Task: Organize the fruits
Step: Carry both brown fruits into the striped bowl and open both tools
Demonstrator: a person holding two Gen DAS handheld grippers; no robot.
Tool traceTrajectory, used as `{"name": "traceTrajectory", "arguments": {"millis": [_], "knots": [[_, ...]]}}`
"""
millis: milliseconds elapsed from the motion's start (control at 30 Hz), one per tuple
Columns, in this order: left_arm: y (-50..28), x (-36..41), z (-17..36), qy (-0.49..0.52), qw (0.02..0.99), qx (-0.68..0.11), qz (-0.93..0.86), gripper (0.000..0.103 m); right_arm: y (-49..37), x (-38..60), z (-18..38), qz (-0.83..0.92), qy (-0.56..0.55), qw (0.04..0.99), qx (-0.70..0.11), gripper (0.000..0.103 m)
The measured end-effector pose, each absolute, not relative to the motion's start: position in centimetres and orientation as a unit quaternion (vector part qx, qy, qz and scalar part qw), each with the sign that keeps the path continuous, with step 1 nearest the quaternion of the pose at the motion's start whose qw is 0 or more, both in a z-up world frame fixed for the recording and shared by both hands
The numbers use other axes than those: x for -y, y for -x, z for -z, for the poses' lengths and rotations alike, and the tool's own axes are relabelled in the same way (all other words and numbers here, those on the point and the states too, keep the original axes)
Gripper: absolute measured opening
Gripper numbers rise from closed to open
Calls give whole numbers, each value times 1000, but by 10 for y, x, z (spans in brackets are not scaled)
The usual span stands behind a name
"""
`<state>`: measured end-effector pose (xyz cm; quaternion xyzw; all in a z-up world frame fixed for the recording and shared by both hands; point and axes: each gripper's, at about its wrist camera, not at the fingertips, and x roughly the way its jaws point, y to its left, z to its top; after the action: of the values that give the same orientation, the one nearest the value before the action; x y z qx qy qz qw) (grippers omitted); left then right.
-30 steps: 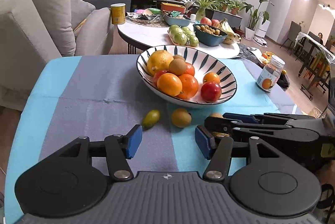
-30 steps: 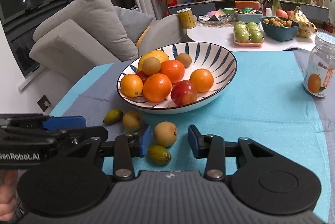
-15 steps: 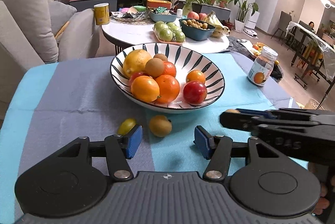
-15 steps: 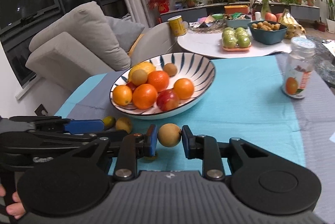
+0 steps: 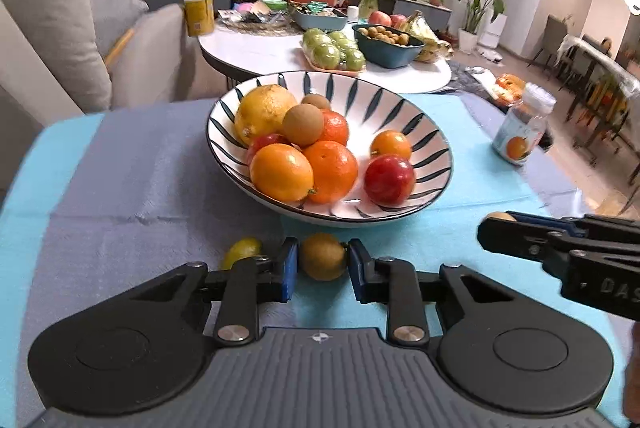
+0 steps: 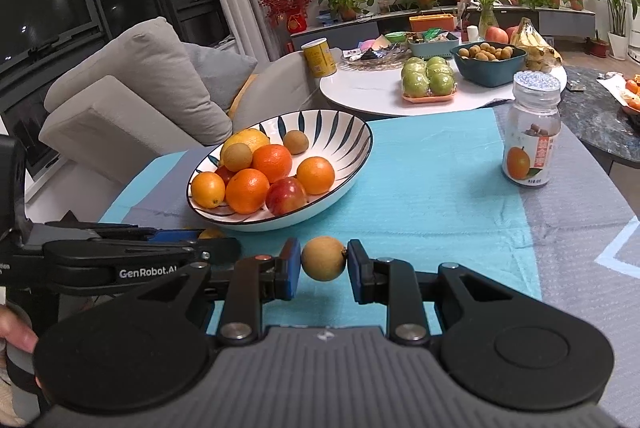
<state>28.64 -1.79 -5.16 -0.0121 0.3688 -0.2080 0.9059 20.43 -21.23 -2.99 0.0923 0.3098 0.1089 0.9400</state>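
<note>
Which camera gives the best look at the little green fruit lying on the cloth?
The left wrist view. There the small green fruit lies on the cloth beside the left gripper, partly behind one finger. In the right wrist view the left gripper's body covers that spot; the yellowish bit showing there cannot be identified with certainty.

Both claws — left claw (image 5: 322, 270), right claw (image 6: 323, 271) — are matte black, with blue pads (image 6: 291, 270), silver screws (image 6: 235, 332) and white "GenRobot.AI" lettering (image 6: 147, 272).
</note>
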Motion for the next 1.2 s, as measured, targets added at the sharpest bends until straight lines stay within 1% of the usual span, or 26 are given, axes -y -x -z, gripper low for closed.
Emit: {"name": "traceTrajectory", "arguments": {"millis": [233,633,1200], "knots": [[-277,9,39,23,912,-355,204,25,-202,214,27,-108,-99,942,-301,77],[-262,8,7,8,928,-309,210,25,-202,213,13,-110,-97,948,-282,77],[-279,-4,-10,16,939,-283,194,25,-219,207,-6,-120,-92,958,-242,77]]}}
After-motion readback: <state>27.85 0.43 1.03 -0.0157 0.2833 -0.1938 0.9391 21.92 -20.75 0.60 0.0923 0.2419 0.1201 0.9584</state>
